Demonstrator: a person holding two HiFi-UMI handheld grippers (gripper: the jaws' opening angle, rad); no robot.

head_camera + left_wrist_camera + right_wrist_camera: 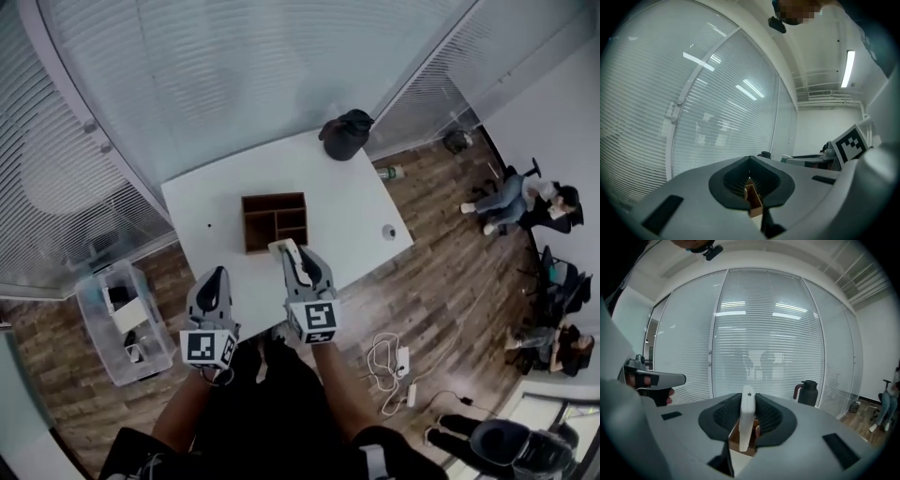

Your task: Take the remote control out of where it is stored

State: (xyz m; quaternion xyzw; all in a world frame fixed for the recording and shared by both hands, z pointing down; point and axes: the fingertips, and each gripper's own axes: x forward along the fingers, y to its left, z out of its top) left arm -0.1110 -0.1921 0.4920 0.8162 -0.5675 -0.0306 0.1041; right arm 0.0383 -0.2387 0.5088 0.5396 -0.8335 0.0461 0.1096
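The slim white remote control (747, 420) is clamped edge-on in the right gripper (289, 251), clear of the brown wooden compartment box (247, 225) and on its near side. Best carried level with a steady grip. The left gripper (217, 273) is empty, its jaws together.

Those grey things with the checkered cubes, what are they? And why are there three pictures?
They are hand-held tongs, and a person holds one pair in each hand. The big picture comes from a camera on the person's head, looking down. The other two come from cameras riding on each pair of tongs. On the white table stand a brown wooden box with compartments and a dark jug. The right tongs hold a white remote control close to the box. The left tongs are closed and empty.
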